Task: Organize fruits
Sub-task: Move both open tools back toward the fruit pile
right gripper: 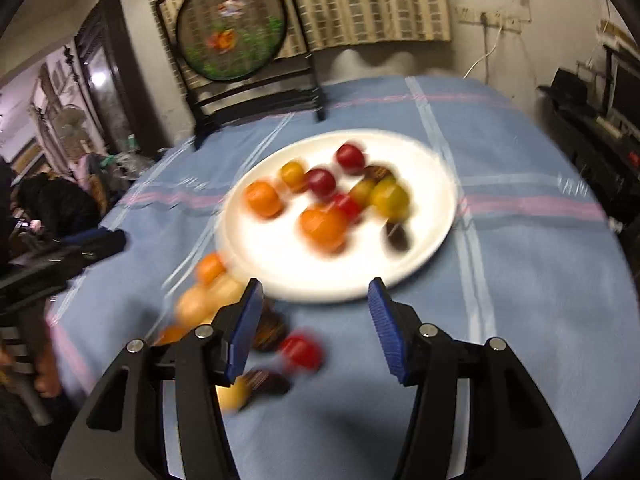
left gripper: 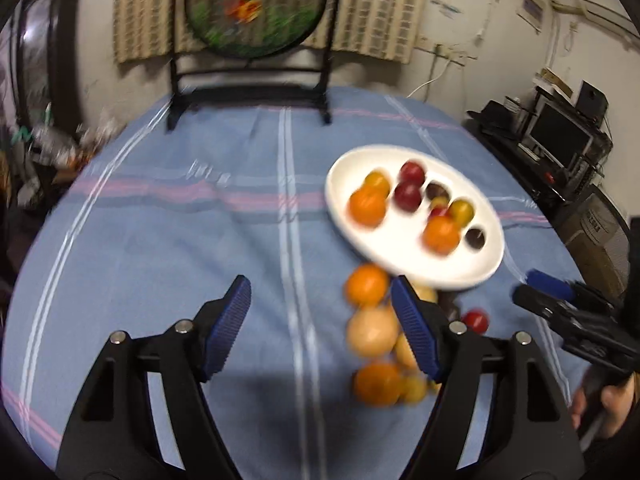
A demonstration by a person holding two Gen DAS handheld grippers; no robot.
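Fruits (right gripper: pixel 324 224) roughly half sorted: about ten pieces lie on the white plate (right gripper: pixel 432 160), a loose cluster (left gripper: pixel 372 332) remains on the blue tablecloth (left gripper: pixel 160 240) beside its near rim, while left gripper (left gripper: pixel 320 328) and right gripper (right gripper: pixel 316 328) stand apart, empty

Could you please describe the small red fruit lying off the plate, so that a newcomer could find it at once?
Start at the white plate on the blue tablecloth. Just below its near rim, loose fruit lies on the cloth. The small red fruit is the only bright red one there, beside dark fruits and pale orange ones.
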